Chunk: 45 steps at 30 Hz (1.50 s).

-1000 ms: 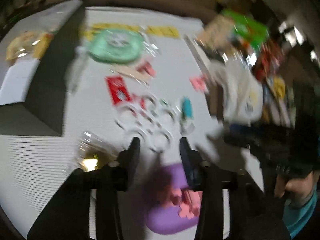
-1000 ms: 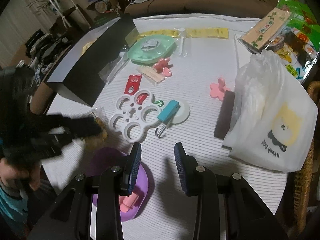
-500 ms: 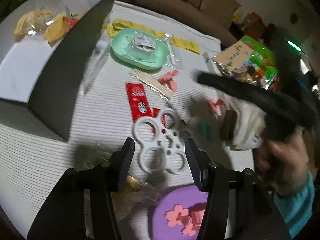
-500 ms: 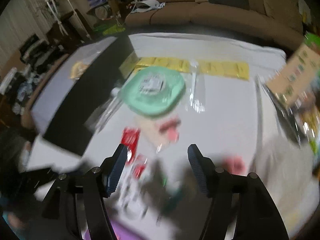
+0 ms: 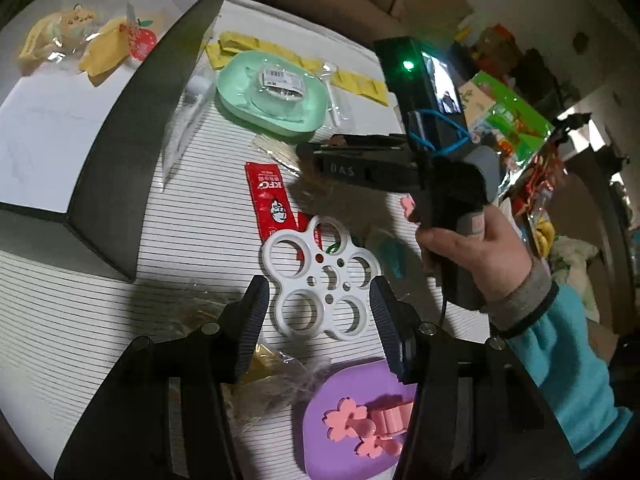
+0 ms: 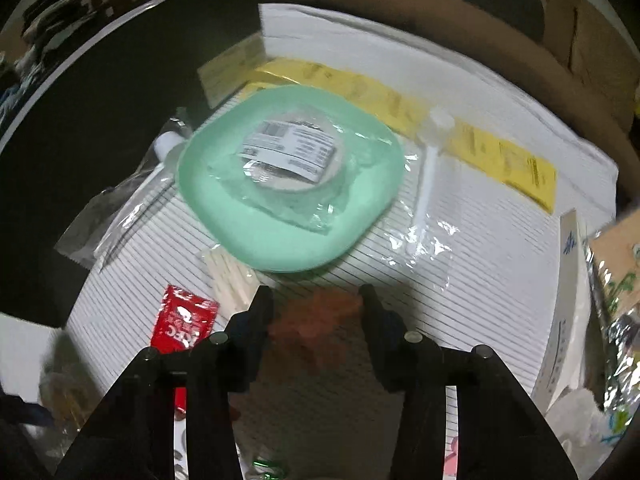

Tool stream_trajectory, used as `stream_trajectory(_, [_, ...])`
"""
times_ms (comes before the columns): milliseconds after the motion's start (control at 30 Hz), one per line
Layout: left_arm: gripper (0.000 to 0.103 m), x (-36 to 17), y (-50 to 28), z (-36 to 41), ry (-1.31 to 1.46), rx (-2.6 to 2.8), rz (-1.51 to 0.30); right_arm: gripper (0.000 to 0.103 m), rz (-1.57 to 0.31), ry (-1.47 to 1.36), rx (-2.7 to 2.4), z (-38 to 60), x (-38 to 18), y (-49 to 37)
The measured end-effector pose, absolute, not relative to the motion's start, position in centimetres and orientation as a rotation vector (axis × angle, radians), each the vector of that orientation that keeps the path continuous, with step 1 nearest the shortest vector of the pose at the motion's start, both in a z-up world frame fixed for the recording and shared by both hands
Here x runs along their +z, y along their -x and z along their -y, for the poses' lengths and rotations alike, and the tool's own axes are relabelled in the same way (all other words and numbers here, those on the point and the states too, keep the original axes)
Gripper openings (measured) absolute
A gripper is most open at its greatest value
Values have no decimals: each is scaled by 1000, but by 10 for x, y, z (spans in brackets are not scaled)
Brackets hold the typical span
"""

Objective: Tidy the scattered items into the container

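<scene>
Fingers of the right gripper (image 6: 315, 297) straddle a pink, blurred trinket (image 6: 316, 320) lying just in front of the green plate (image 6: 260, 240). Their jaws have just been closing with that trinket between them. The blur and shadow make it hard to tell whether the pads are pressing on it yet or have only framed it. A second ago this gripper hung far from the green plate, over the near edge of the table. It has since swung across and dipped to the plate's near rim, which reads as a pick being set up rather than a carry. The wooden sticks (image 6: 232, 276) and a red sachet (image 6: 182, 320) lie just to the left of the trinket, also short of the plate, so the closing jaws risk catching the sticks too. The black box (image 5: 116, 128), the likely container, stands on the far side of the green plate from the person's hand (image 5: 472, 256), touching or nearly touching its rim. It already holds yellow snack packets (image 5: 100, 48). The left gripper (image 5: 318, 286) hovers well back from the plate over the white ring tray (image 5: 320, 284). Its jaws have just been opening and are now slack around nothing. Most of the clutter remains outside the box.
</scene>
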State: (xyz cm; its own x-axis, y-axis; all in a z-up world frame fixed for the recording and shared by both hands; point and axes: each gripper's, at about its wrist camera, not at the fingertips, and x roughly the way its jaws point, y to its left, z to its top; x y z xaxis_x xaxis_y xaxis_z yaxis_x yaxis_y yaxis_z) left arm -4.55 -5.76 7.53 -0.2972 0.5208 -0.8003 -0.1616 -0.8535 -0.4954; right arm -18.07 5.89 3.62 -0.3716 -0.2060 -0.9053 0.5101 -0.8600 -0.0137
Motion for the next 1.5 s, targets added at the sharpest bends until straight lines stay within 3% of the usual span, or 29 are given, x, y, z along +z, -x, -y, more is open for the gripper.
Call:
stream_trajectory(200, [49, 81, 45, 62, 1523, 2189, 458, 45, -286, -1369, -2235, -74, 79, 145])
stream_trajectory(400, [49, 87, 46, 70, 1504, 2212, 495, 45, -145, -1290, -2097, -96, 130, 49])
stream_trajectory(700, [49, 81, 45, 52, 1533, 2198, 438, 47, -207, -1391, -1926, -68, 83, -48])
stream_trajectory(800, [49, 77, 44, 46, 1549, 2189, 425, 49, -184, -1420, -1907, -65, 76, -51])
stream_trajectory(867, [49, 75, 44, 43, 1554, 2184, 413, 64, -158, -1388, -1926, -71, 87, -50])
stream_trajectory(900, [49, 75, 43, 42, 1554, 2183, 411, 66, -153, -1362, -1957, -76, 97, -49])
stream_trajectory(1233, [49, 73, 48, 28, 1557, 2155, 416, 66, -232, -1367, -2413, -157, 159, 65])
stream_trajectory(1300, [49, 72, 49, 23, 1562, 2148, 410, 63, -239, -1434, -2414, -161, 152, 101])
stream_trajectory(1400, [50, 70, 49, 17, 1566, 2139, 394, 46, -332, -1531, -2372, -158, 130, 134])
stream_trajectory(1467, [50, 69, 50, 15, 1569, 2132, 391, 26, -429, -1583, -2325, -154, 113, 145])
stream_trajectory(1500, [50, 69, 51, 15, 1570, 2129, 393, 24, -503, -1609, -2302, -149, 101, 149])
